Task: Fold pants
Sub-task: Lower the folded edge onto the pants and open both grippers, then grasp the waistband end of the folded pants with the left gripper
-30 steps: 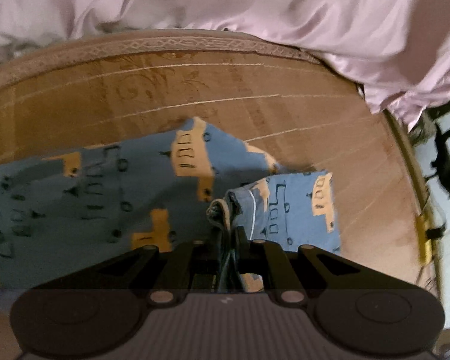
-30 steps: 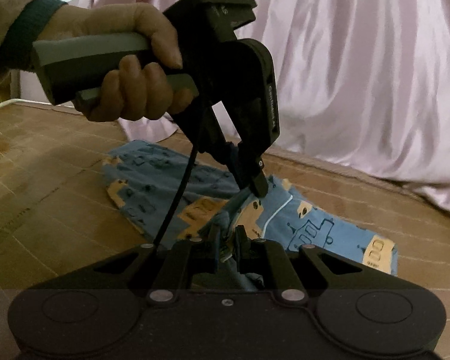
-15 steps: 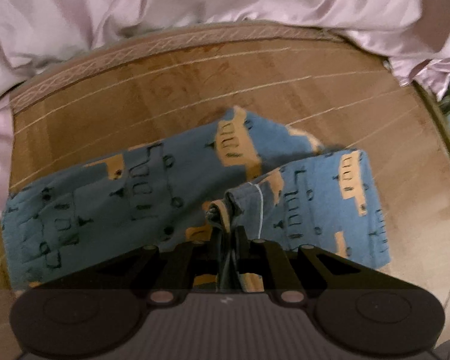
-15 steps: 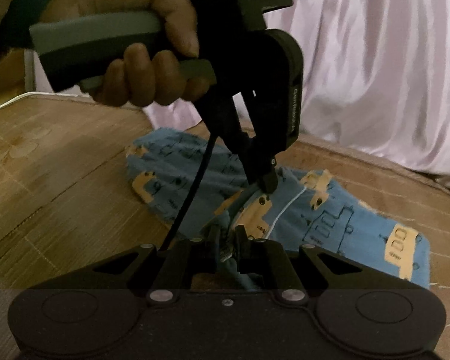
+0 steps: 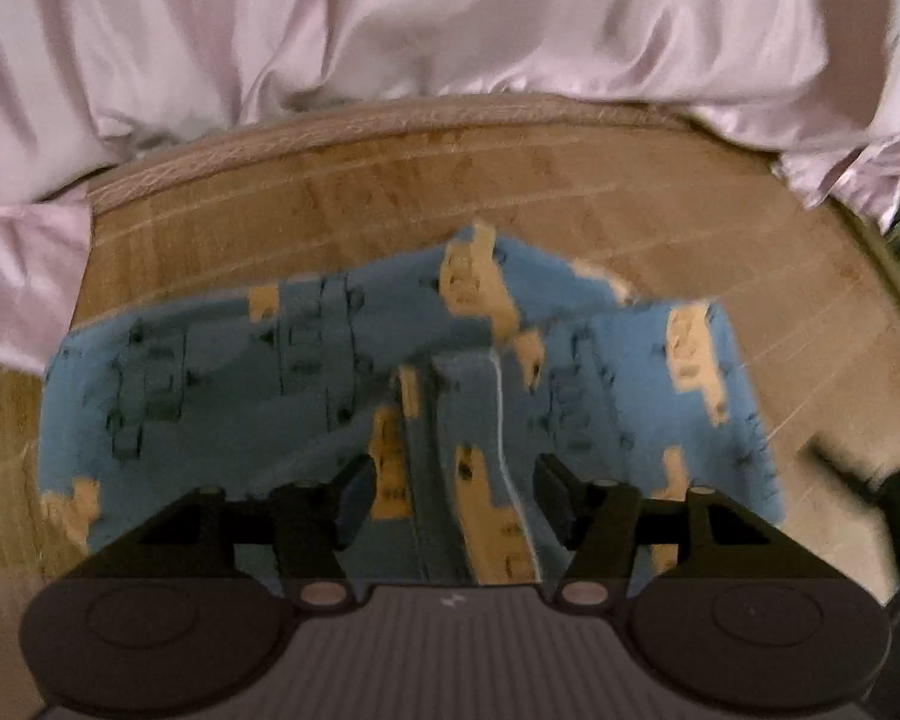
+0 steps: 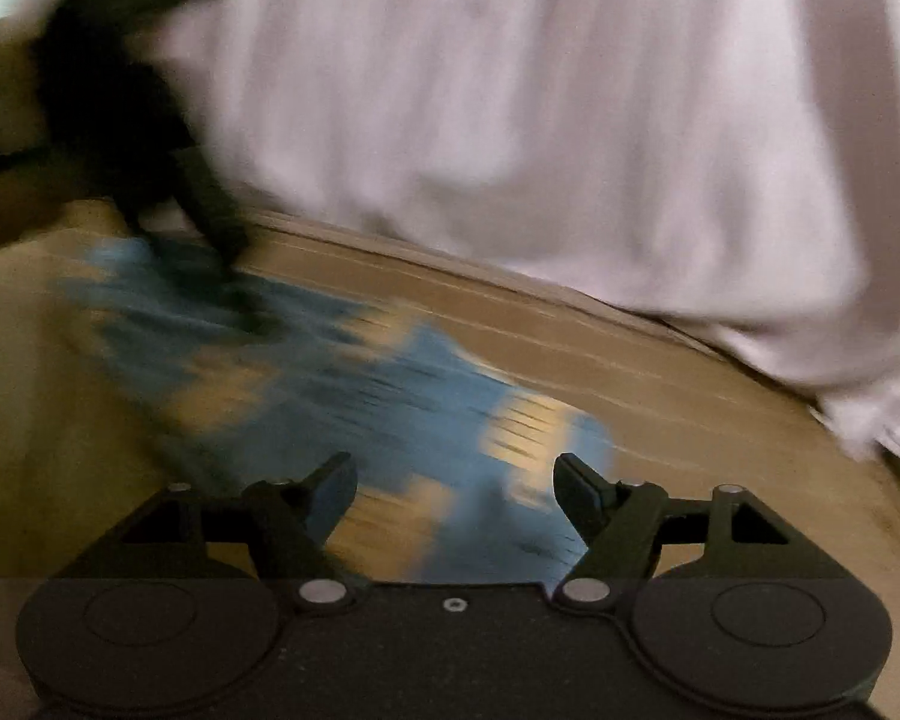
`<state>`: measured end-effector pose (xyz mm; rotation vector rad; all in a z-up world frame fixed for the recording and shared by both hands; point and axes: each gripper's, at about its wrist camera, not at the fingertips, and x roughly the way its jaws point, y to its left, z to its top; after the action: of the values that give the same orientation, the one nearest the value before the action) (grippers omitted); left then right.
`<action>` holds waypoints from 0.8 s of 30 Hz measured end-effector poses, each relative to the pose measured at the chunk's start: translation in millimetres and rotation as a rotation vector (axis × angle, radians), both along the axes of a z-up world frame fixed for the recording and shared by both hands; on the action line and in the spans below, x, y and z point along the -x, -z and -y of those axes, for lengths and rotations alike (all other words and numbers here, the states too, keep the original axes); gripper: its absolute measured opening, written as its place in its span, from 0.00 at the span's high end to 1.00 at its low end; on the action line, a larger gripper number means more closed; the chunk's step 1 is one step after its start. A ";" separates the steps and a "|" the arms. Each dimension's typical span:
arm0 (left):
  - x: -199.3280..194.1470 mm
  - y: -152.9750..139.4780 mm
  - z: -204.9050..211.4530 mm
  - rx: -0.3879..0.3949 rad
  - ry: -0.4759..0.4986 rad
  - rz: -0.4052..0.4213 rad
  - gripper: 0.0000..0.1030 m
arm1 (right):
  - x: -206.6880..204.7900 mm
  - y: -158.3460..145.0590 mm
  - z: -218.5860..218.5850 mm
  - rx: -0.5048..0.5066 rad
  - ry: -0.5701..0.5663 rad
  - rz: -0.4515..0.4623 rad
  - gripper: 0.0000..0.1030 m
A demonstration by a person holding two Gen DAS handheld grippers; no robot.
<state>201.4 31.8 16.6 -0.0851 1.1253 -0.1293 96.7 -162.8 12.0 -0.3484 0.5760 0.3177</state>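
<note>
Dim, warm light is falling throughout; motion blur is smearing the right view heavily, and fisheye corners are darkening.

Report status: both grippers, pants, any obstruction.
Left hand-held gripper open, over the pants. Right hand-held gripper open, nothing held. Pants lie on the woven mat. Right view blurred; pink bedding behind, nothing blocking.

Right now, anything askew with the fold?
Yes. The pants lie bunched on the mat: a raised ridge runs up the middle between the left gripper fingers, and the edges don't line up. Right-wrist view is too blurred to add detail.
</note>
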 end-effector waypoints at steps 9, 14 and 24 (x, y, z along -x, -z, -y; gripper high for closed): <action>2.5 28.6 4.5 -0.172 -0.081 -0.067 0.18 | -28.4 32.0 40.3 0.080 0.187 -0.088 0.18; 16.5 22.2 -25.7 -0.086 -0.189 -0.046 0.16 | -17.2 21.0 25.0 0.054 0.117 0.025 0.01; 80.8 27.9 -124.8 -0.010 -0.689 0.239 0.00 | 2.6 25.2 -33.6 0.005 -0.111 0.041 0.01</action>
<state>120.6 156.6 -11.3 -0.4308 0.8074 0.4696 94.1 -129.2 -13.3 -0.3917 0.5184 0.4148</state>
